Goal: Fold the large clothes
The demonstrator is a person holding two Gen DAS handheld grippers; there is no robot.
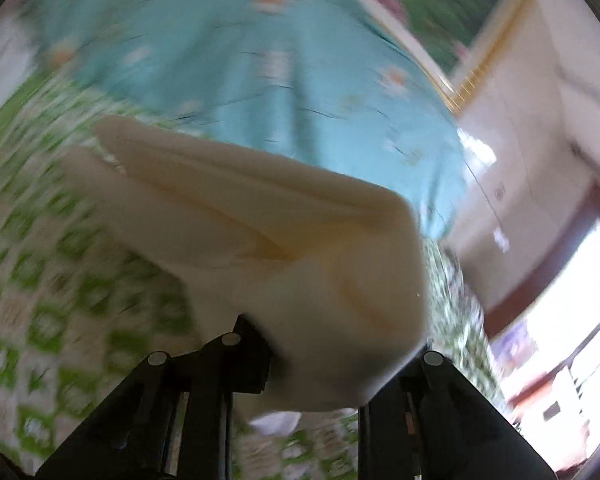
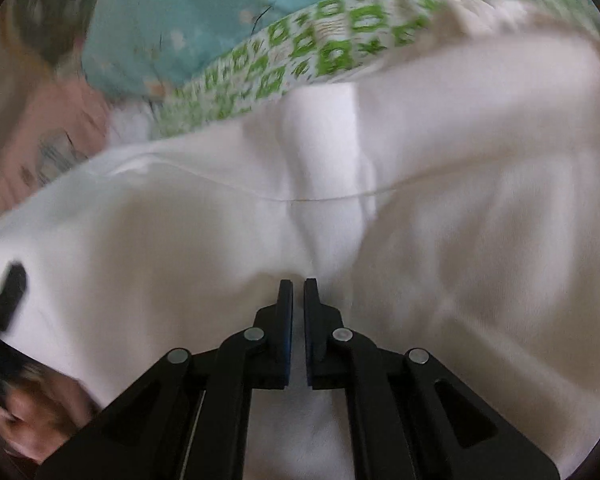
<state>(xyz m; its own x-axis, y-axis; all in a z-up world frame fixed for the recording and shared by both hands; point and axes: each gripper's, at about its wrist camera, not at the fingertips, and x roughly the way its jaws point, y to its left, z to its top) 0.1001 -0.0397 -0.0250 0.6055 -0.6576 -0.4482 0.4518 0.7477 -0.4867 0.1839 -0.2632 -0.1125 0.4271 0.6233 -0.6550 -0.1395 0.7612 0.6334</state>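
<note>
Left hand-held gripper (image 1: 320, 344) clamps cream garment (image 1: 260, 216), bunched btwn jaws.

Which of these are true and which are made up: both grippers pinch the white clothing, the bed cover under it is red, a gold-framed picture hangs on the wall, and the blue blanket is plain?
1. Both grippers pinch the white garment. True: the left gripper and right gripper both grip it.
2. The sheet is red. False: green-and-white checked.
3. A gold-framed picture hangs on the wall. True.
4. The blue blanket is plain. False: it has flowers.
</note>
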